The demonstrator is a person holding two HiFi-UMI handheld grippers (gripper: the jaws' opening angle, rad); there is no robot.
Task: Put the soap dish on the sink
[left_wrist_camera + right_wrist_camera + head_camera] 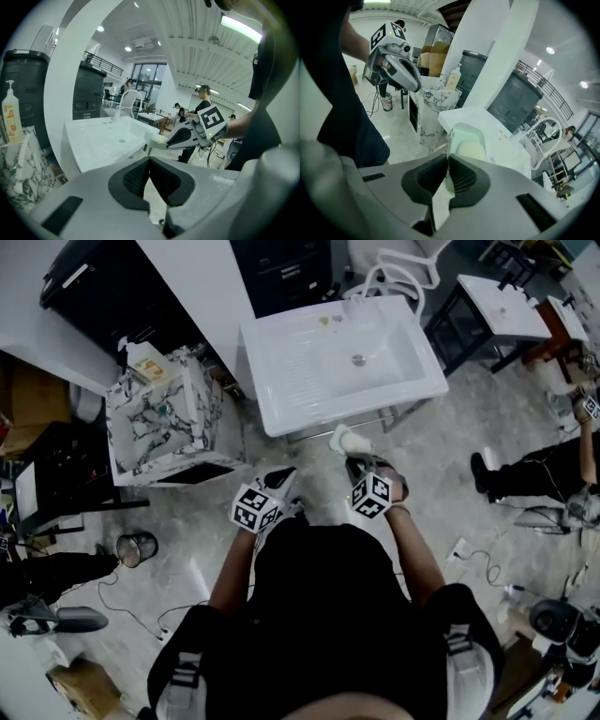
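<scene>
head view, sink: white sink sits at 12 o'clock from the person, with the faucet on its far side
head view, soap dish: the soap dish is in the air just off the sink's near rim, not resting on it
head view, right claw: the right claw has the dish at its tip, at about 12 o'clock from its marker cube
head view, left claw: the left claw is just beside it at 9 o'clock, with nothing in it
head view, other stuff: marble-pattern cabinet at 10 o'clock with a bottle on top; metal cup on the floor at 8 o'clock

left gripper view, left claw: the left claw has its pads pressed together and nothing between them
left gripper view, what's ahead: sink at 11 o'clock; the right claw comes in from 2 o'clock, holding the dish near the sink's front corner

right gripper view, right claw: the right claw is clamped on the near edge of the dish
right gripper view, dish: pale green, with a cream bar lying in it and the sink right behind it
right gripper view, left claw: the left claw is up at 11 o'clock, well apart from the dish
</scene>
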